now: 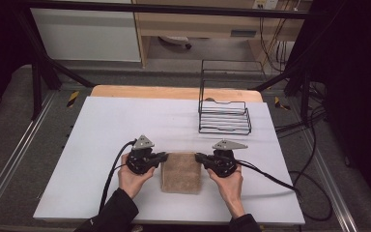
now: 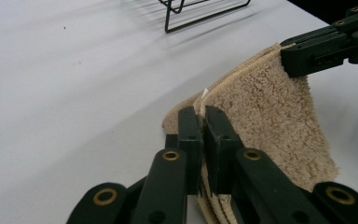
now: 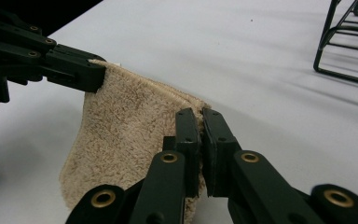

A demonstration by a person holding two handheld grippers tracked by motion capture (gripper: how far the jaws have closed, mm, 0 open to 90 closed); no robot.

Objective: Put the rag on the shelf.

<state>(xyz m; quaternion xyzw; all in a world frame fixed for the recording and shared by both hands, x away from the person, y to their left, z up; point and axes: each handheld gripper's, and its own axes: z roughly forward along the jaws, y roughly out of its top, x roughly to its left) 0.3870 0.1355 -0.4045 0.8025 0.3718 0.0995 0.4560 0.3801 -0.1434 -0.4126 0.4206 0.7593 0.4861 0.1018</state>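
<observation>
1. Your left gripper (image 1: 164, 156) is pinched tight on the left top corner of the beige towel (image 1: 181, 172).
2. Your right gripper (image 1: 197, 157) is clamped on the opposite top corner.
3. The towel is stretched between your two grippers and hangs folded below them, over the white table (image 1: 106, 130).
4. The black wire rack (image 1: 224, 115) stands well beyond your right gripper.

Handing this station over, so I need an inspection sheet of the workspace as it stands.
Surface: white table, bare around the work.
Job's things: folded beige towel, top corners pinched, lower edge on the table.
Clutter: nothing seen.
Grippers: left gripper and right gripper each shut on a towel corner.
Cables: black cable trailing from each gripper.
Surroundings: black wire rack on the table's far right; dark frame bars.
</observation>
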